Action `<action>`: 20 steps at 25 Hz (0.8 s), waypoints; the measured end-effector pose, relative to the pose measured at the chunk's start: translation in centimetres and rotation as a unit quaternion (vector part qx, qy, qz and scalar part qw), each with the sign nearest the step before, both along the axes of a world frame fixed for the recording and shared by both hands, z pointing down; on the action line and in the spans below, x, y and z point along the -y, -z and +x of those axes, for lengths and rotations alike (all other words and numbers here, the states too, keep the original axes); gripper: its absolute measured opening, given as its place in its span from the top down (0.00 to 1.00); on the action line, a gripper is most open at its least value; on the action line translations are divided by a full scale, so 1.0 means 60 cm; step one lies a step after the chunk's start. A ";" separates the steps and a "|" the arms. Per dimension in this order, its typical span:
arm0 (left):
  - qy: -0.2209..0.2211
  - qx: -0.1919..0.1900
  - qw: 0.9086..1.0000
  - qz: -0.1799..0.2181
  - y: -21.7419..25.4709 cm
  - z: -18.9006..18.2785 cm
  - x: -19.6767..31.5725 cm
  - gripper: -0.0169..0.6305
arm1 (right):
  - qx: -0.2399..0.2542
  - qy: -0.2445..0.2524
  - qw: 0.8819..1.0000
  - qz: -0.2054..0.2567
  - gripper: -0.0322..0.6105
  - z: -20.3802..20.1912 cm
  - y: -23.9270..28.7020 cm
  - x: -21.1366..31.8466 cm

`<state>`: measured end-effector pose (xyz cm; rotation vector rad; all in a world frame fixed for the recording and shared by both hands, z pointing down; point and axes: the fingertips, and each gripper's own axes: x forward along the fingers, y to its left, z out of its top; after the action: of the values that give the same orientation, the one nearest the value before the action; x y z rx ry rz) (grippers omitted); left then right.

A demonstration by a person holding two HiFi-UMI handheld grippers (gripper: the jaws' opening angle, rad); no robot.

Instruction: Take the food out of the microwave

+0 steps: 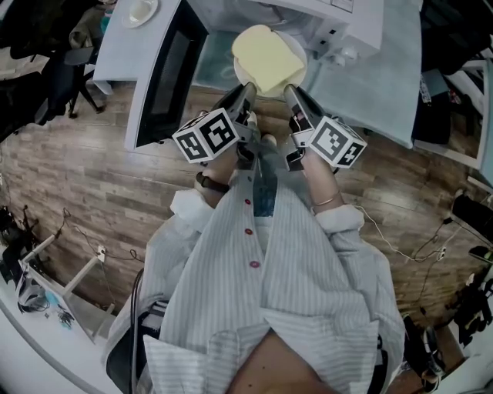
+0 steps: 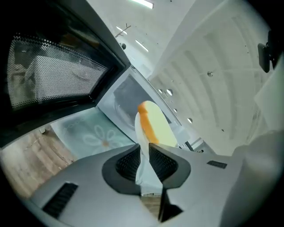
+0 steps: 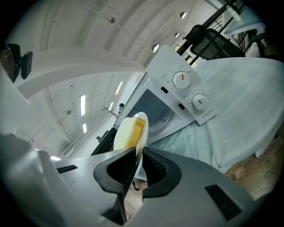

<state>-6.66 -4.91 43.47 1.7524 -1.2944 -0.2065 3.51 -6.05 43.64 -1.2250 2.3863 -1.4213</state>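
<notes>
Clamped from both sides. Pinched between the ribbed black pads of the left hand-held gripper [image 2: 144,153]: the thin left rim of a round white plate [image 2: 143,133], seen edge-on. Gripped the same way on the right rim by the right hand-held gripper [image 3: 138,155], pads pressed against the glossy edge.

Carried on the plate, beyond both sets of jaws and between them in the head view: the food [image 1: 266,58], a smooth pale-yellow slab, roughly square with rounded corners, deeper orange along one edge in the left gripper view. Held in the air just in front of the open mouth of the microwave [image 1: 323,19].

A white box with two round knobs [image 3: 181,80] marked in orange. Door [image 1: 166,73] swung wide to the left, with a dark mesh window in a white frame. Underneath, a desk [image 1: 377,85] draped in pale cloth with a faint flower print. Lower down, a brown wood-plank floor [image 1: 92,177].
</notes>
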 end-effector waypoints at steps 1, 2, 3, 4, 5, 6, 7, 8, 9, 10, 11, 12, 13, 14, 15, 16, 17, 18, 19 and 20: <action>0.001 -0.001 1.000 0.000 0.004 0.001 -0.006 0.87 | 0.002 0.001 1.000 0.001 0.84 0.000 0.005 -0.005; 0.002 -0.002 1.000 0.000 0.009 0.001 -0.011 0.87 | 0.003 0.003 1.000 0.002 0.85 0.001 0.011 -0.010; 0.003 -0.003 1.000 0.000 0.013 0.001 -0.016 0.87 | 0.004 0.003 1.000 0.005 0.85 0.001 0.017 -0.013; 0.003 -0.004 1.000 0.001 0.017 0.000 -0.020 0.87 | 0.006 0.003 1.000 0.006 0.85 0.001 0.022 -0.017; 0.003 -0.006 1.000 0.003 0.022 0.000 -0.023 0.87 | 0.008 0.003 1.000 0.007 0.85 0.001 0.027 -0.021; 0.003 -0.008 1.000 0.006 0.028 0.000 -0.025 0.87 | 0.010 0.002 1.000 0.008 0.85 0.000 0.032 -0.024; 0.003 -0.010 1.000 0.008 0.034 -0.001 -0.027 0.87 | 0.012 0.001 1.000 0.010 0.85 0.000 0.038 -0.027; 0.002 -0.010 1.000 0.009 0.038 -0.003 -0.030 0.87 | 0.013 0.000 1.000 0.014 0.85 -0.001 0.045 -0.029; 0.001 -0.010 1.000 0.010 0.042 -0.004 -0.033 0.87 | 0.014 -0.002 1.000 0.018 0.85 -0.002 0.051 -0.031; -0.001 -0.011 1.000 0.012 0.046 -0.005 -0.034 0.87 | 0.015 -0.004 1.000 0.020 0.85 -0.002 0.056 -0.032; -0.004 -0.011 1.000 0.016 0.051 -0.005 -0.033 0.87 | 0.017 -0.008 1.000 0.022 0.85 -0.002 0.060 -0.033; -0.007 -0.012 1.000 0.020 0.055 -0.003 -0.032 0.87 | 0.019 -0.012 0.999 0.024 0.85 -0.001 0.064 -0.035; -0.010 -0.014 1.000 0.024 0.059 -0.001 -0.031 0.87 | 0.020 -0.016 0.999 0.026 0.85 0.001 0.068 -0.036; -0.013 -0.015 0.999 0.027 0.063 0.000 -0.030 0.87 | 0.021 -0.020 0.999 0.029 0.85 0.003 0.071 -0.036; -0.016 -0.015 0.999 0.030 0.065 0.001 -0.029 0.87 | 0.022 -0.024 0.999 0.032 0.85 0.004 0.074 -0.036; -0.018 -0.016 0.999 0.031 0.067 0.002 -0.029 0.87 | 0.023 -0.027 0.999 0.034 0.85 0.005 0.077 -0.036; -0.019 -0.016 0.999 0.033 0.069 0.003 -0.029 0.87 | 0.023 -0.029 0.999 0.036 0.85 0.006 0.078 -0.037; -0.021 -0.018 0.999 0.034 0.070 0.003 -0.028 0.87 | 0.024 -0.032 0.999 0.038 0.85 0.007 0.080 -0.037; -0.022 -0.021 0.999 0.034 0.070 0.003 -0.027 0.87 | 0.023 -0.034 0.998 0.039 0.85 0.007 0.081 -0.037; -0.023 -0.024 0.999 0.034 0.071 0.003 -0.026 0.87 | 0.023 -0.036 0.998 0.040 0.85 0.008 0.082 -0.037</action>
<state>-6.46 -3.34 39.22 1.8230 -1.2249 -0.2675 3.99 -3.85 38.74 -1.2315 2.3205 -1.3065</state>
